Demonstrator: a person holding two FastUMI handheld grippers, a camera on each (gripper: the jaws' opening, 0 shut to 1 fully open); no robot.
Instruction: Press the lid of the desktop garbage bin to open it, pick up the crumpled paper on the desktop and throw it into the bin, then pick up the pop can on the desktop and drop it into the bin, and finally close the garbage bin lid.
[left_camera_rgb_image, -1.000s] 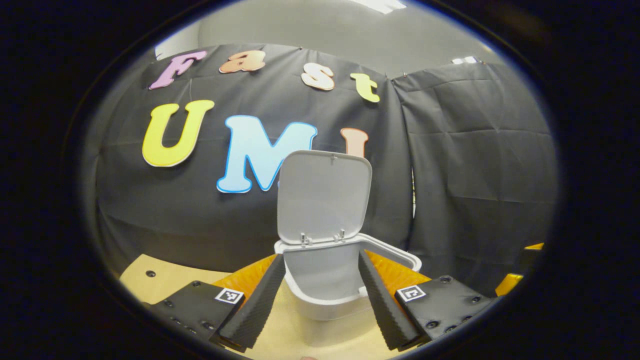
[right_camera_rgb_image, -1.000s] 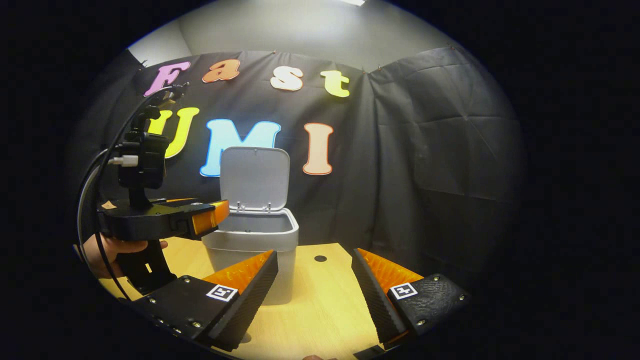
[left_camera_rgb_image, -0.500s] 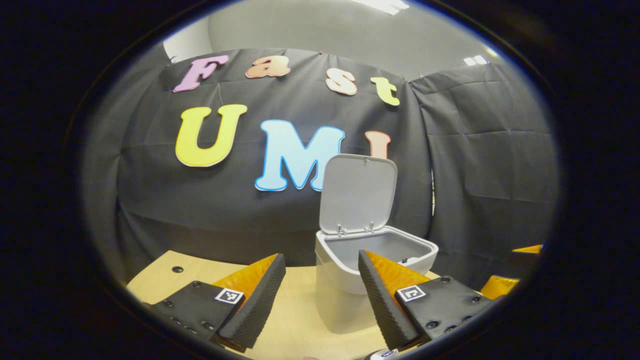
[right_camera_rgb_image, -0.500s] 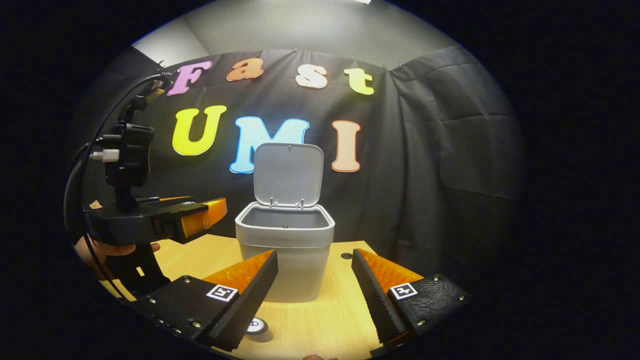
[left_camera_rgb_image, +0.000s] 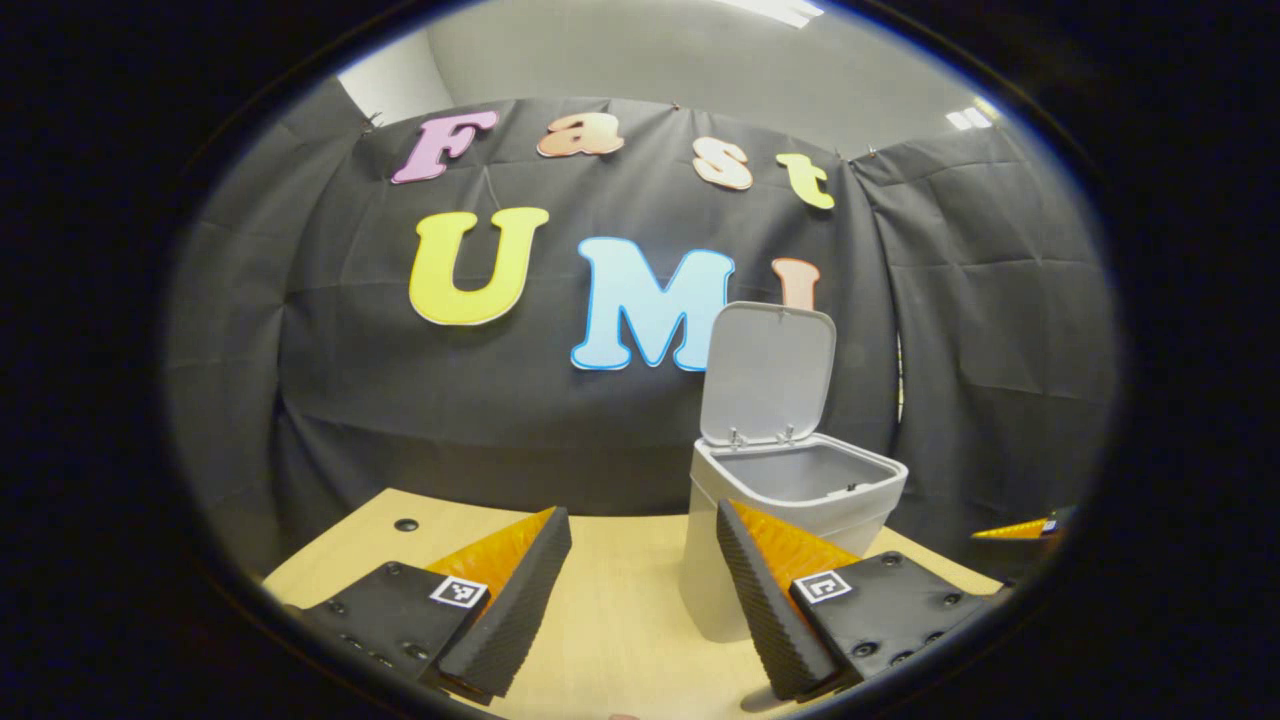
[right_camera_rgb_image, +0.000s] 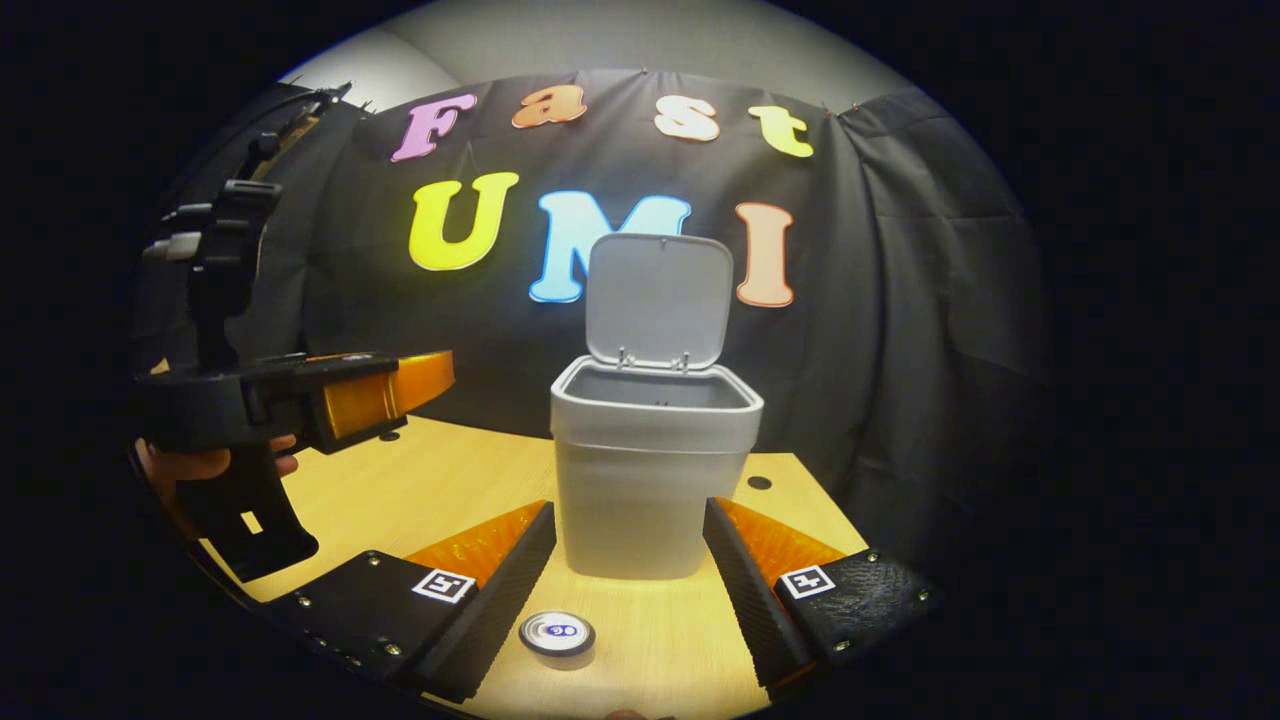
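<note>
Now the pop can (right_camera_rgb_image: 557, 634) stands upright near the counter's (right_camera_rgb_image: 420, 490) front edge, before the open garbage bin (right_camera_rgb_image: 650, 480), between the released right tool (right_camera_rgb_image: 625, 590). Probably light, slick, dentable: grip its sides. The left tool (left_camera_rgb_image: 640, 590) gapes empty.

Ahead of me a pale wooden tabletop (right_camera_rgb_image: 420, 490) runs back to the booth's black cloth wall (right_camera_rgb_image: 900, 330), which hangs in creases and folds around the corner on my right. I see a small dark round hole in the tabletop near its back edge (right_camera_rgb_image: 759, 483), and in the left gripper view another such hole (left_camera_rgb_image: 405, 524) near the far left corner. Above the cloth, a plain grey room wall (left_camera_rgb_image: 640, 60) carries bright ceiling lights (left_camera_rgb_image: 775, 10).
</note>
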